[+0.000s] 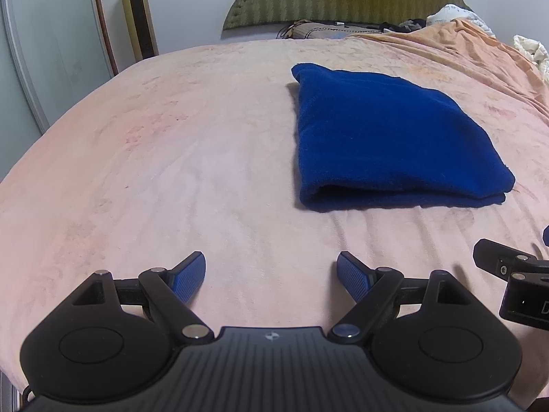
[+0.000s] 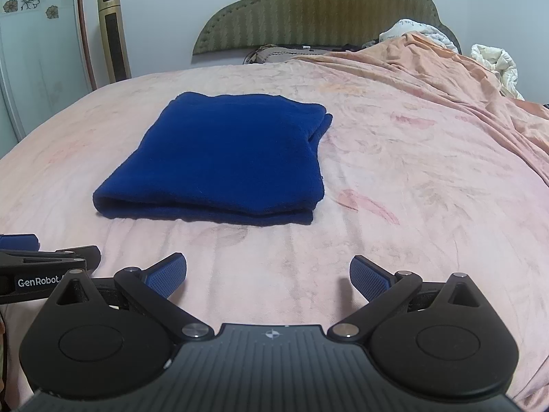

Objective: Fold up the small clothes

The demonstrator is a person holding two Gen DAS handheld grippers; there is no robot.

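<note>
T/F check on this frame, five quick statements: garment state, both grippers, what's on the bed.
1. The blue garment lies folded on the bed. True.
2. The left gripper is clamped on the garment. False: open, short of it.
3. The right gripper is open and empty. True.
4. The garment is red. False: dark blue.
5. The garment hangs on the headboard. False: it lies flat on the bedspread.
</note>
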